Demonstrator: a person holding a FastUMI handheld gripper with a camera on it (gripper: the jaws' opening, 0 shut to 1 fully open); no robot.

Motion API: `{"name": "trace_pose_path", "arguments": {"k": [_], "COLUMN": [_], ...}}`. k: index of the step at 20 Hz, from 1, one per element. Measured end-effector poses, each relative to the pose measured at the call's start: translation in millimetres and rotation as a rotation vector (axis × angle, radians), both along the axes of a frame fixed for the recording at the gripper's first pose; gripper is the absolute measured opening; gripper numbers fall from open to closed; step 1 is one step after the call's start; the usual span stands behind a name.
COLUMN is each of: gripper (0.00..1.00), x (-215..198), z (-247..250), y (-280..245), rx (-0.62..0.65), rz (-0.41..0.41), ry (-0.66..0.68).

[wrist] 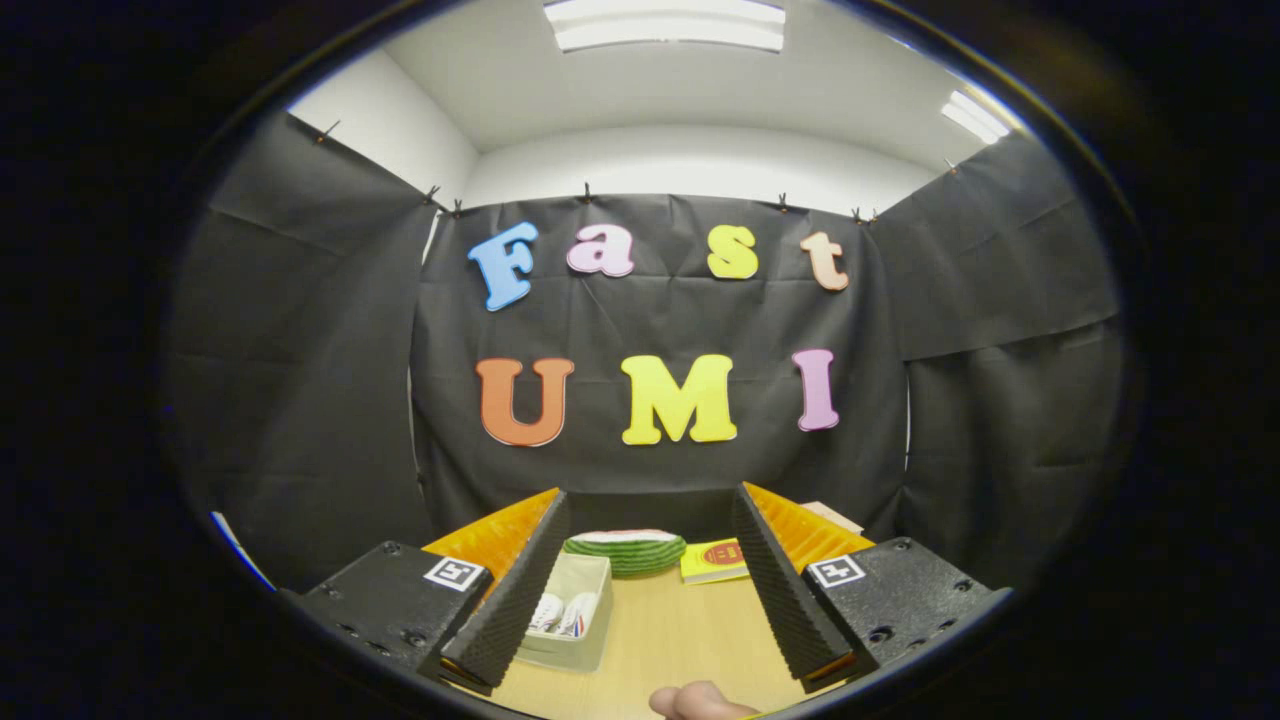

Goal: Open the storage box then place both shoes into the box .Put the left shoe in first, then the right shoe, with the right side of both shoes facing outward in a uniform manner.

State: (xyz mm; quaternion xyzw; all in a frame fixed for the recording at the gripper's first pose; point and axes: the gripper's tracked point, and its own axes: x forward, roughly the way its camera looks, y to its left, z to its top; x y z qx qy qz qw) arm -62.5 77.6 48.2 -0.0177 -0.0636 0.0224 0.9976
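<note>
Looking toward the lower middle of the frame, we are finding the pale beige open-topped storage box (572,612) sitting on the light wooden table (680,630), just inside the left finger, with two white shoes showing red and blue stripes (562,612) apparently already lying in it. Our gripper (645,590) is hovering with its black ribbed fingers (510,590) spread wide and holding nothing. Beyond the box, a green-and-white striped round object (625,550) and a yellow packet with a red mark (715,560) are resting near the wall. A fingertip (700,702) is peeking in at the bottom edge. We are judging that, before approaching, we should be tilting downward to check which side of each shoe is facing outward.
</note>
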Motion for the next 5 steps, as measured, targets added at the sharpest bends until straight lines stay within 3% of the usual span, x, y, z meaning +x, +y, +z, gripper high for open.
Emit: {"name": "trace_pose_path", "arguments": {"k": [5], "gripper": [1.00], "x": [0.9], "z": [-4.4], "y": [0.1], "rx": [-0.001], "rz": [0.002], "ry": [0.012]}}
